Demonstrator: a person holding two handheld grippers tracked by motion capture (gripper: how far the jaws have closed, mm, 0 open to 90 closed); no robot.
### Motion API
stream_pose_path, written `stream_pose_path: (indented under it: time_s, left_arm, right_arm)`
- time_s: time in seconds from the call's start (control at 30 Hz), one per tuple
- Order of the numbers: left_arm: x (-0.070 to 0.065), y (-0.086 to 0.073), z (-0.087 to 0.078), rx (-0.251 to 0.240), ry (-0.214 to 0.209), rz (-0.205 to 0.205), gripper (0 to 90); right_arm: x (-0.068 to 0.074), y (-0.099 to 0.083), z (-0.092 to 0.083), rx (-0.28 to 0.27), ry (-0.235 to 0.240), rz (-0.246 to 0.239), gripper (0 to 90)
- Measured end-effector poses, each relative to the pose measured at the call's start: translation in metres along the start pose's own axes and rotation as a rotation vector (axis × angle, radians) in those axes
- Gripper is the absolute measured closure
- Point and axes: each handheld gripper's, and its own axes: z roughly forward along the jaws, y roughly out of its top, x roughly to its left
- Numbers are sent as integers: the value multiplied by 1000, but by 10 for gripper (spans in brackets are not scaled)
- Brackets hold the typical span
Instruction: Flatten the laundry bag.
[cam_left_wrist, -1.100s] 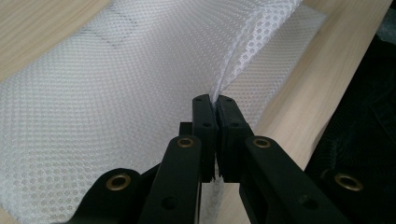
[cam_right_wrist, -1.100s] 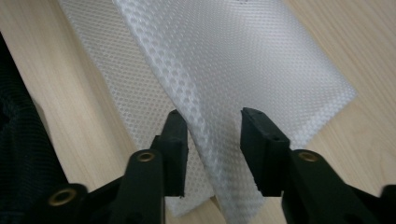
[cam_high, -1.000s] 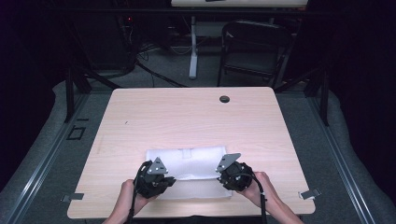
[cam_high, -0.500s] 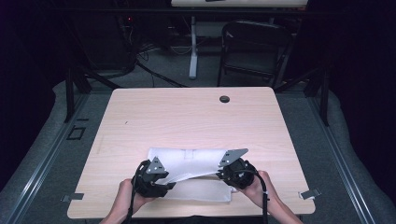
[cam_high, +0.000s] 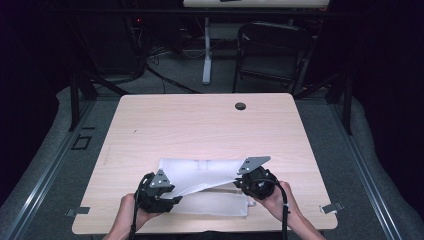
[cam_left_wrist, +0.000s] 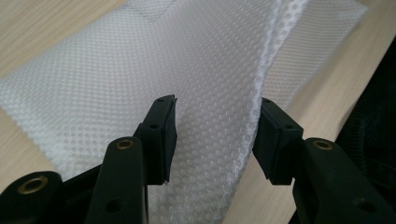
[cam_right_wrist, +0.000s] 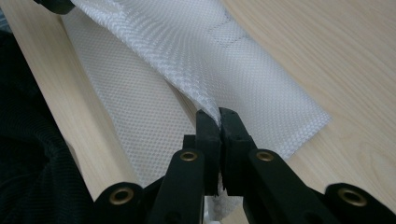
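A white mesh cloth lies in two layers at the near middle of the light wooden table. My right gripper is shut on the near edge of the top layer and holds it up off the lower layer, its jaws pressed together on the fabric. My left gripper sits at the cloth's near left. Its jaws stand well apart, open, with the raised mesh edge running between them.
A black grommet sits near the table's far edge. A dark chair and a desk leg stand beyond the table. Metal clips mark the near corners. Bare wood stretches past the cloth.
The cloth lay flat a second ago. My right gripper has since lifted the top layer's near edge, uncovering the lower layer. My left gripper has shifted slightly nearer.
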Motion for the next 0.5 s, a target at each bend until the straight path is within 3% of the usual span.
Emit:
stream_pose_path:
  time_s: [0.37, 0.5]
  left_arm:
    - [-2, 1, -3, -34, 15, 2, 855]
    - [-7, 3, -6, -20, 11, 12, 884]
  right_arm:
    - [-1, -1, -2, 1, 12, -3, 878]
    - [-2, -1, -2, 6, -1, -11, 864]
